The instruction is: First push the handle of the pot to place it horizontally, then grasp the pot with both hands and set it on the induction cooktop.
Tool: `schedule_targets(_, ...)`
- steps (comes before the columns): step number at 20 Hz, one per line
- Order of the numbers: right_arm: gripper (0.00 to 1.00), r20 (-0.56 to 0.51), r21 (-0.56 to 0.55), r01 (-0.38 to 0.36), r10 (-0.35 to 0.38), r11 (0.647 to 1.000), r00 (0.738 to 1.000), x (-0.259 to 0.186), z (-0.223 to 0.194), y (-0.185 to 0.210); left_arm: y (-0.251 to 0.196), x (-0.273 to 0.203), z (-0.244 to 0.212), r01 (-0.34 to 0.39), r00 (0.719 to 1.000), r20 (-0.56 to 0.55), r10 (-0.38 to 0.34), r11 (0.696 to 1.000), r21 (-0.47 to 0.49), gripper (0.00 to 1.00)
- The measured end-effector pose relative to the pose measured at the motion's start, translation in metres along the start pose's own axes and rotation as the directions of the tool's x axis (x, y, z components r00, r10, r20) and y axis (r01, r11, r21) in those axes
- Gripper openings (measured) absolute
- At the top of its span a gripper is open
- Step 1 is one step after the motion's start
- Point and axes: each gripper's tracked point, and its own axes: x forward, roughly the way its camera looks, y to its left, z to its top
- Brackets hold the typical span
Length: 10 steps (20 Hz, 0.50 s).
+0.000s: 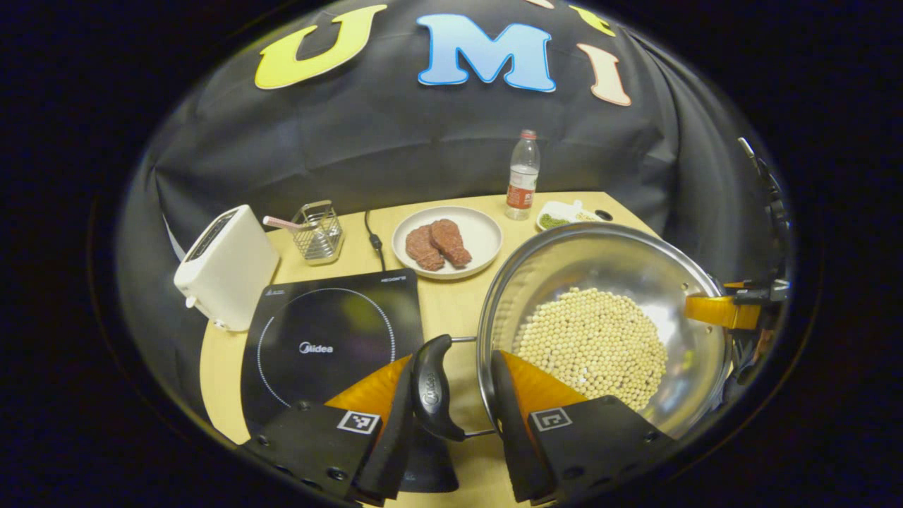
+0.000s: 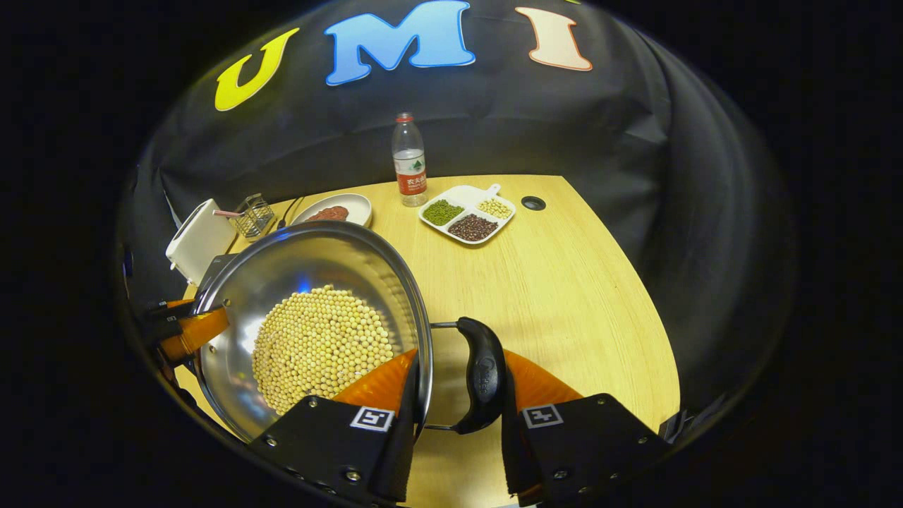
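- The pot [image 1: 600, 317], steel and filled with pale beans [image 1: 592, 346], sits above the tabletop [image 2: 564, 282], just right of the cooktop [image 1: 324, 339]; whether it rests on the wood or is lifted I cannot tell.
- The left claw [image 1: 458, 416] straddles the pot's left handle [image 1: 434, 388] and rim, its fingers not clearly pressing.
- The right claw [image 2: 458, 416] straddles the right handle [image 2: 483, 384] likewise; grip cannot be told.
- Behind the pot: a plate of meat [image 1: 448, 240], a bottle [image 1: 522, 176], a divided dish of beans [image 2: 469, 212].
- Left of the cooktop stand a white toaster [image 1: 226, 264] and a wire basket [image 1: 317, 229].
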Motion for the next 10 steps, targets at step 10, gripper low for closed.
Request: schedule_targets(10, 0.51, -0.001, -0.023, -0.030, 0.030, 0.999, 1.000, -0.006, 0.010, 0.079, 0.085, -0.023, -0.002, -0.026, 1.000, 0.003, 0.026, 0.999, -0.022, 0.67)
